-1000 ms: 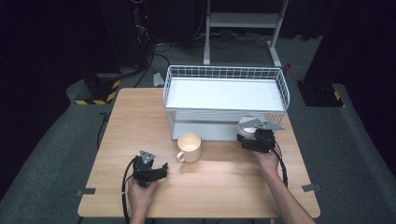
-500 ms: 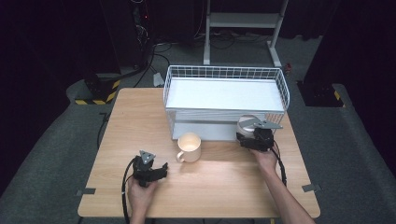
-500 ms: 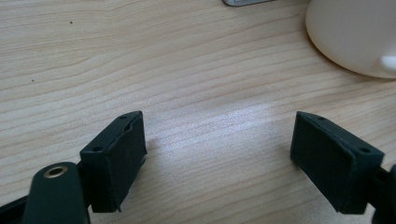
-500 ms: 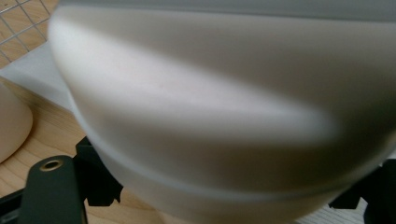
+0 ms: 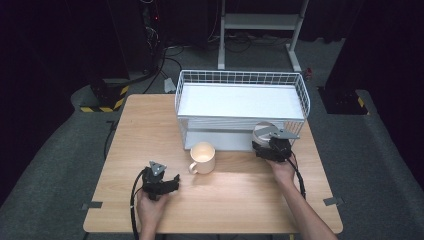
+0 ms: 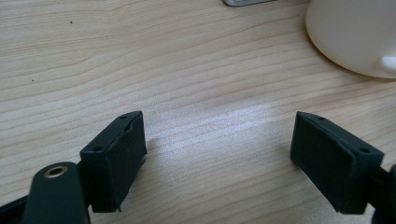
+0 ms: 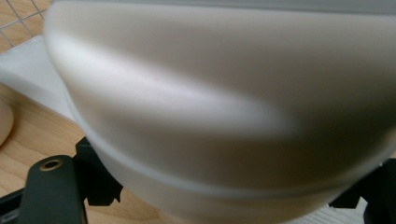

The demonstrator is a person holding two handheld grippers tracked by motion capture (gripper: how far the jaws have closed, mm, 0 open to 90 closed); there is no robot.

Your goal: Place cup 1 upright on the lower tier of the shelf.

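Observation:
A cream mug (image 5: 202,156) stands on the wooden table (image 5: 230,200) in front of a white wire rack (image 5: 240,75). My left gripper (image 5: 161,184) rests low on the table to the left of the mug, open, with bare wood between its jaws. In the left gripper view (image 6: 217,149) the mug (image 6: 355,37) sits ahead at the upper right. My right gripper (image 5: 272,148) is at the rack's front right corner. It holds a white bowl (image 5: 263,132) tilted against the rack. The bowl (image 7: 224,107) sits between the jaws in the right gripper view (image 7: 233,198).
The rack has a white shelf (image 5: 240,100) on top and a lower level facing me. Its base edge (image 7: 28,70) shows behind the bowl. Black cables trail from both grippers. Dark floor, a striped block (image 5: 102,102) and a metal stand (image 5: 260,30) lie beyond the table.

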